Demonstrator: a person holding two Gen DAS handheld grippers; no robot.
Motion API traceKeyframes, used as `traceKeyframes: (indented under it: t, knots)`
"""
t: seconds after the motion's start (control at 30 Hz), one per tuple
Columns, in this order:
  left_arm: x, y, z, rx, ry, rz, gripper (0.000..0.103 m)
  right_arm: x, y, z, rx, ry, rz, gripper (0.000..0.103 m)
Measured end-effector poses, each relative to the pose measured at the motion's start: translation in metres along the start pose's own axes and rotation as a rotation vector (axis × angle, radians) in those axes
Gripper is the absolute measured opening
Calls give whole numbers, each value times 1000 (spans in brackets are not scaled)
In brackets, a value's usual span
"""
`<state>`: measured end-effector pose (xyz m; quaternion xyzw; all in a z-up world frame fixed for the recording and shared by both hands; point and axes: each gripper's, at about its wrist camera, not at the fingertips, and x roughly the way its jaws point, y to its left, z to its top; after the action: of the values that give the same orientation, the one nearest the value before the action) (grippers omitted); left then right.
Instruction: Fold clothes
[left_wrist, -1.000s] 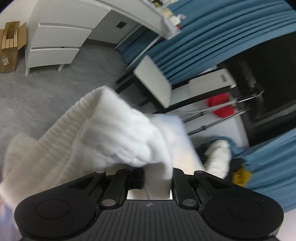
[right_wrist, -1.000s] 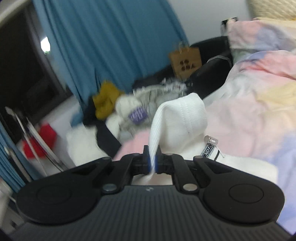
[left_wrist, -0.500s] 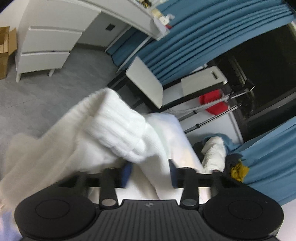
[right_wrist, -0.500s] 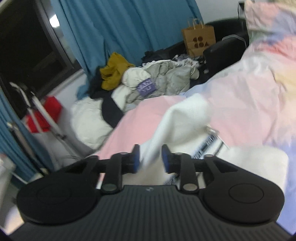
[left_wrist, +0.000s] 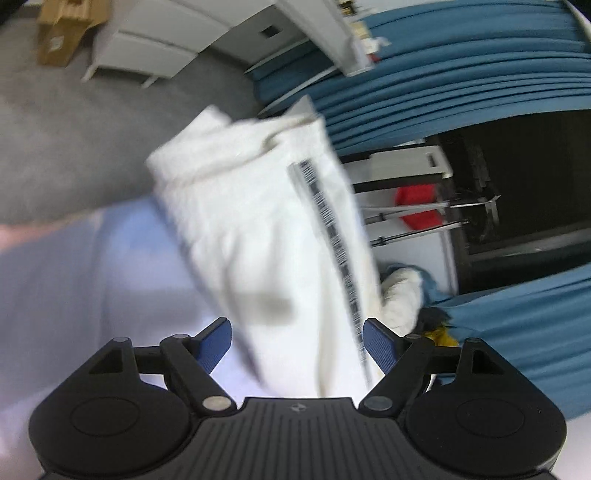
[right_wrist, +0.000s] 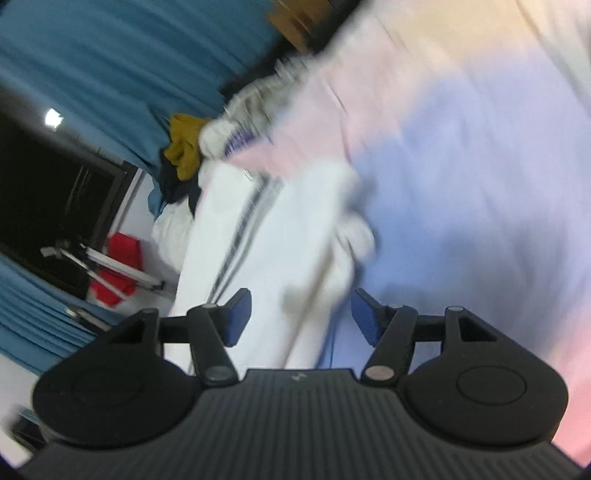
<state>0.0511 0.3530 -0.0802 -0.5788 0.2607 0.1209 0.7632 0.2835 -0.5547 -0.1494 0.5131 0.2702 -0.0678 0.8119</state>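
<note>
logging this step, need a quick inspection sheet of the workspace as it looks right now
surface: pastel bedsheet, pink and lilac, wrinkled
job's things: white garment lying bunched on the sheet, long barcode tag on top
clutter: clothes pile with a mustard piece at the bed's edge
grippers: left gripper open, fabric between the fingers, not clamped; right gripper open, likewise
cables: nothing seen
surroundings: blue curtains, white drawer unit, cardboard box, red item by a dark window; both views motion-blurred
</note>
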Motion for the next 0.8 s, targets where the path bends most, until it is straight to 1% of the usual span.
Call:
traceKeyframes:
  t: [0.03, 0.1, 0.17, 0.23, 0.3, 0.33, 0.4, 0.43, 0.47, 0.5, 0.53, 0.57, 0.6, 0.63, 0.67, 0.77, 0.8]
  knots:
    - [8, 2, -3, 4, 22, 13, 81, -3, -8, -1, 24, 12, 3, 63]
    - [23, 6, -9, 8, 65, 34, 81, 5, -8, 0, 12, -20, 11, 63]
    - [39, 14, -10, -34, 93, 8, 82, 12, -8, 0, 1, -51, 18, 63]
    - [53, 22, -7, -75, 84, -21, 82, 20, -9, 0, -11, -82, 26, 63]
    - [62, 27, -4, -96, 44, -44, 81, 27, -9, 0, -22, -114, 34, 63]
    - [65, 28, -3, -99, 23, -48, 78, 31, -9, 0, -28, -129, 37, 63]
    - [70, 30, -1, -105, -17, -55, 68, 39, -9, 1, -39, -161, 45, 62]
    - [72, 31, 1, -103, -32, -53, 54, 42, -9, 1, -45, -176, 49, 59]
    - [75, 32, 3, -101, -48, -50, 37, 46, -9, 1, -50, -192, 53, 49]
    - [77, 34, 5, -99, -62, -48, 32, 50, -10, 1, -56, -208, 56, 29]
    - [77, 36, 6, -102, -69, -50, 20, 54, -10, 1, -62, -223, 60, 21]
    - [77, 38, 6, -105, -76, -52, 16, 56, -10, 1, -64, -238, 69, 18]
    - [77, 39, 7, -105, -83, -53, 14, 55, -12, -1, -45, -252, 95, 15]
    - [74, 38, 8, -92, -90, -52, 12, 52, -15, -2, -11, -263, 122, 14]
    - [70, 35, 9, -79, -99, -52, 10, 45, -15, -3, -8, -268, 124, 13]
    - [49, 27, 14, -50, -133, -83, 9, 25, -16, -6, 3, -282, 131, 11]
    - [43, 25, 16, -40, -132, -84, 9, 18, -16, -7, 7, -287, 133, 11]
